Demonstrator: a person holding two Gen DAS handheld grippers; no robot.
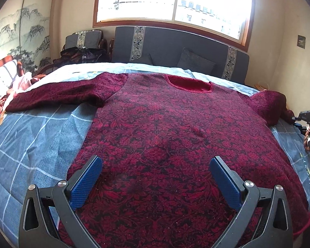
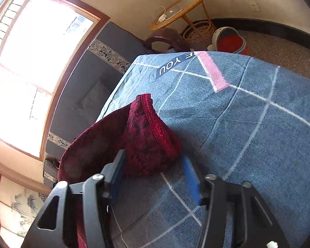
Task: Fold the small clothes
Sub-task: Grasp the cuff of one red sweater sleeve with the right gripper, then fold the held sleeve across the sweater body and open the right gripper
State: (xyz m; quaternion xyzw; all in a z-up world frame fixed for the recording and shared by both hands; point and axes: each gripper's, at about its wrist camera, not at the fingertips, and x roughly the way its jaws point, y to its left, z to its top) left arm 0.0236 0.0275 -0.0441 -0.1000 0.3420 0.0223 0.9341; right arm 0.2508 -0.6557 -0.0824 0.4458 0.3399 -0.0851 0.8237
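Observation:
A dark red patterned sweater (image 1: 165, 128) lies spread flat on a bed with a blue checked cover (image 1: 31, 144), neck towards the far sofa. Its left sleeve (image 1: 57, 97) lies stretched out to the left. Its right sleeve is bunched at the bed's right edge (image 1: 268, 105). My left gripper (image 1: 155, 177) is open and hovers over the sweater's lower body. My right gripper (image 2: 153, 177) is open, its fingers on either side of the right sleeve's cuff (image 2: 148, 136). The right gripper also shows at the left wrist view's right edge (image 1: 305, 119).
A grey sofa (image 1: 175, 49) and a window stand beyond the bed. A pile of clothes and a pillow (image 1: 4, 82) lie at the left. In the right wrist view a wicker table (image 2: 177, 8), a basket and a red bucket (image 2: 231, 41) stand past the bed's corner.

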